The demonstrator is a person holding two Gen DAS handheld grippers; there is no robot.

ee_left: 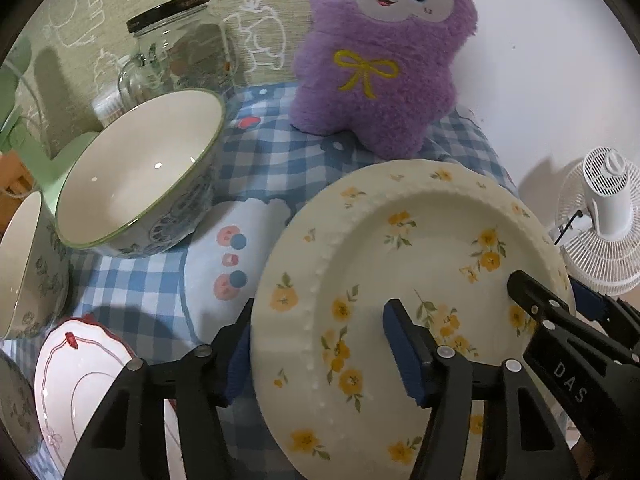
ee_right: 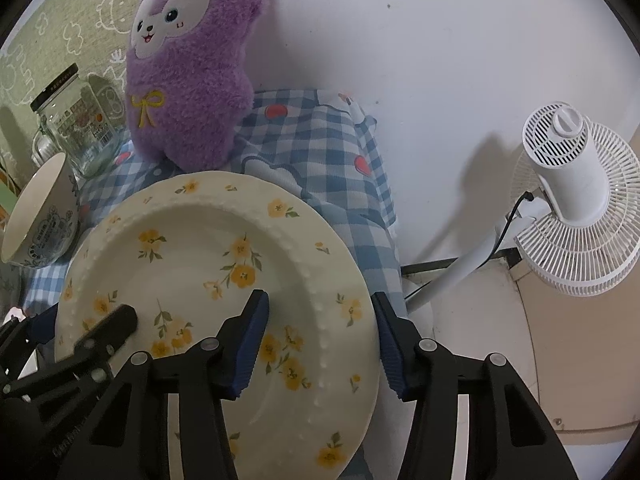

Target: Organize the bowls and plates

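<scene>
Fingers of the left gripper (ee_left: pixel 320 356) straddle the near-left rim of the floral plate (ee_left: pixel 400 248). One blue pad lies over the plate's well and the other sits outside and partly behind its edge. The right gripper (ee_right: pixel 320 344) does the same at the opposite side, with its inner pad over the yellow flowers and its outer pad just beside the beaded rim. Both sets of jaws stand part-way apart with the rim between them. Whether the pads already press on the china, I cannot tell from either view.

Taking the plate at two opposite edges makes sense, since it is wide and shallow and a single pinch at one side would let it tip.

The plate sits at the right end of the surface over the blue checked cloth (ee_left: pixel 260 152), just in front of the purple plush toy (ee_left: pixel 380 60). It looks slightly tilted, but whether it rests on the cloth or is clear of it is not plain.

To its left stands a large green-rimmed bowl (ee_left: pixel 140 172), empty and upright, with a second patterned bowl (ee_left: pixel 28 264) near it. A small red-trimmed plate (ee_left: pixel 80 380) lies closest to the camera. The crockery is spread out rather than stacked, so I judge that sorting is at an early stage.

A glass jar (ee_left: pixel 180 48) stands behind the large bowl, and a white fan (ee_left: pixel 600 220) stands beyond the surface's right edge.
</scene>
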